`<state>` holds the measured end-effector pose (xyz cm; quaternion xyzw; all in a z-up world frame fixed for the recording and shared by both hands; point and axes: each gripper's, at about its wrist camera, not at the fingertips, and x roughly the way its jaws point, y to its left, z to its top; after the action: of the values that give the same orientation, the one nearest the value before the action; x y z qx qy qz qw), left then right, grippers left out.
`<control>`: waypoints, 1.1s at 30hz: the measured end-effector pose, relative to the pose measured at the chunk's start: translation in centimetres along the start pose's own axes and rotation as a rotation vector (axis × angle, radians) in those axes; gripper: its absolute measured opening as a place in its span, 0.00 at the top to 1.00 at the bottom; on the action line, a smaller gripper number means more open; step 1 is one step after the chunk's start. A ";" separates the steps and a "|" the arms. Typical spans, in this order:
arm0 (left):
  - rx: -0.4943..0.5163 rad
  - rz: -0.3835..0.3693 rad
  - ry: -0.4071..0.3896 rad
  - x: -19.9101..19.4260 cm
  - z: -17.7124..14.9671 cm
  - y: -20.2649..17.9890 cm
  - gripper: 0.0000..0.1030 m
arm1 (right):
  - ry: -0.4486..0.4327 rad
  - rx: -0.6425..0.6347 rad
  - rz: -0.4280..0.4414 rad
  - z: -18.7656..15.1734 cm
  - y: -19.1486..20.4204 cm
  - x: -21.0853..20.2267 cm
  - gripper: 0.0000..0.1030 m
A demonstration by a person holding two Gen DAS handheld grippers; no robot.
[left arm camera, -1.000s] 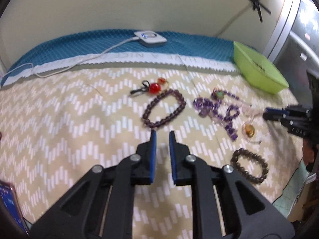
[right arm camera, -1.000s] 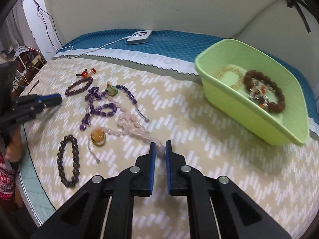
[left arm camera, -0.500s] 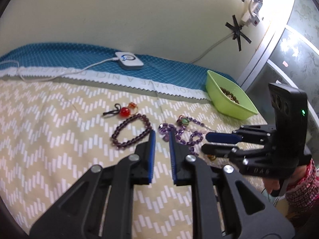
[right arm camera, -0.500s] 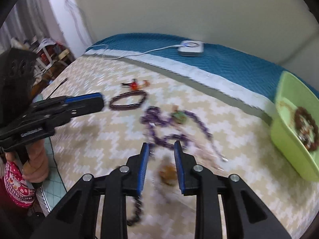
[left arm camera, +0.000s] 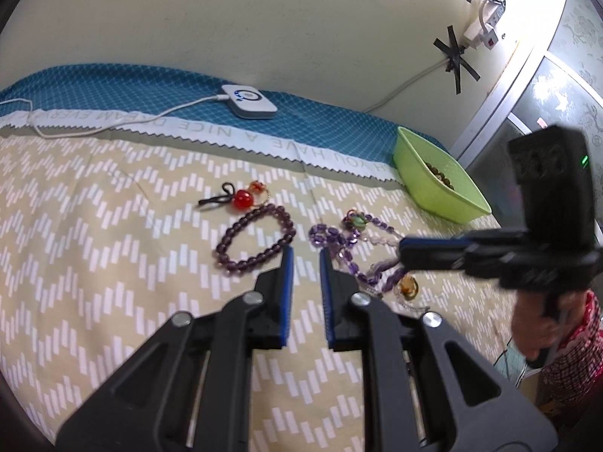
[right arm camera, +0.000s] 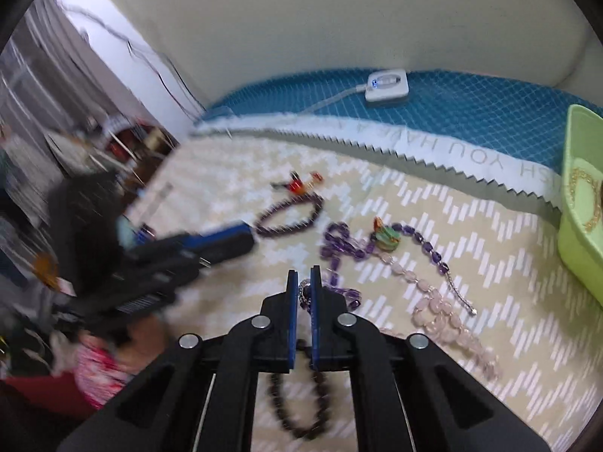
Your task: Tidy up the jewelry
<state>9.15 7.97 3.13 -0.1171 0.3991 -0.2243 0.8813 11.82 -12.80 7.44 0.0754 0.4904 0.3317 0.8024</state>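
My left gripper (left arm camera: 303, 263) hangs spread over the chevron bedspread (left arm camera: 94, 245), by a round purple bead bracelet (left arm camera: 256, 239). My right gripper (right arm camera: 303, 282) is nearly pressed together around a dark bead bracelet (right arm camera: 297, 406) (grip unclear). The green plastic bin (right arm camera: 580, 233) at the bedspread's right edge holds a gold chain (right arm camera: 588, 199).

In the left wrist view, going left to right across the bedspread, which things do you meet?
Red bead charm → dark purple bead bracelet → left gripper → green pendant → right gripper → green tray.
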 end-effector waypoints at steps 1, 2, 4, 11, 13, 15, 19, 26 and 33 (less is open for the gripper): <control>0.008 -0.001 -0.006 -0.1 0.0 -0.2 0.88 | -0.021 0.009 0.015 0.2 0.2 -0.9 1.00; 0.014 -0.002 -0.014 -0.3 0.0 -0.3 0.88 | -0.041 0.014 0.027 0.4 0.5 -1.7 1.00; 0.026 -0.009 -0.035 -0.7 0.0 -0.8 0.85 | -0.079 0.011 0.034 1.0 1.1 -3.3 1.00; 0.192 -0.055 -0.155 -3.8 0.5 -6.3 0.39 | -0.225 -0.030 0.033 2.8 3.5 -9.7 1.00; 0.253 -0.039 -0.166 -3.6 0.9 -8.2 0.38 | -0.271 -0.047 0.034 3.3 4.4 -11.8 1.00; 0.295 -0.039 -0.165 -2.8 1.6 -10.0 0.38 | -0.306 -0.067 0.029 3.7 5.1 -13.6 1.00; 0.366 -0.034 -0.156 -0.9 2.6 -13.0 0.39 | -0.387 -0.094 0.015 4.2 6.1 -17.6 1.00; 0.435 -0.057 -0.121 1.4 7.0 -17.7 0.94 | -0.512 -0.104 -0.030 5.2 5.0 -24.0 1.00; 0.457 -0.077 -0.200 -0.3 14.0 -22.3 0.94 | -0.624 -0.054 -0.088 6.2 1.0 -29.2 1.00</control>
<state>12.81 -10.89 21.10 0.0486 0.2438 -0.3295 0.9109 7.86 -28.50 32.60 0.1306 0.2144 0.2704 0.9294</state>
